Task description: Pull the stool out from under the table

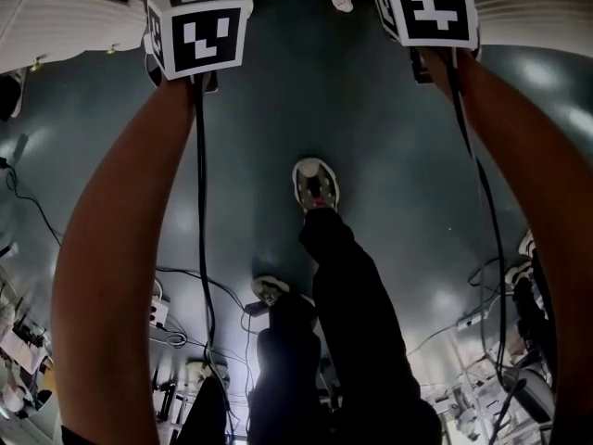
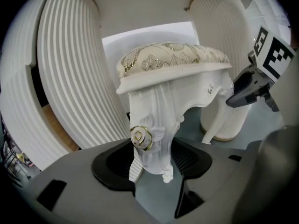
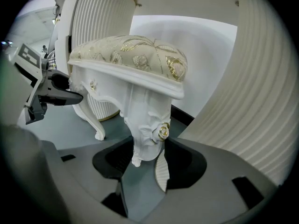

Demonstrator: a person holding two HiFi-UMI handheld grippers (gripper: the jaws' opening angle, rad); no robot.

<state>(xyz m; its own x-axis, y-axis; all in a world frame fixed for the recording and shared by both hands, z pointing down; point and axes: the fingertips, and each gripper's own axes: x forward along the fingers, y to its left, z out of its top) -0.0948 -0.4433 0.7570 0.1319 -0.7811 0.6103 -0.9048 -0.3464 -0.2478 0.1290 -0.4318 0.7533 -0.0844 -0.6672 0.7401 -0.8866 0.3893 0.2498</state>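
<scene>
The white carved stool, with a gold-embroidered cushion (image 2: 173, 57) (image 3: 135, 55), stands between ribbed white table pedestals. One front leg (image 2: 154, 139), bearing a gold rose, fills the gap of my left gripper (image 2: 154, 161), and both pads look pressed on it. Another rose-trimmed leg (image 3: 145, 134) sits the same way in my right gripper (image 3: 145, 164). Each gripper also shows in the other's view, the right gripper (image 2: 254, 85) and the left gripper (image 3: 51, 92), both at the seat's side. In the head view only the marker cubes of the left gripper (image 1: 199, 31) and right gripper (image 1: 426, 7) show.
Ribbed pedestals (image 2: 70, 78) (image 3: 252, 101) flank the stool closely, with another pedestal (image 2: 224, 31) behind. A back stool leg (image 3: 96, 125) stands on the dark floor. The person's shoe (image 1: 315, 184) is behind the grippers. Cables (image 1: 176, 276) and clutter line the floor's left and right edges.
</scene>
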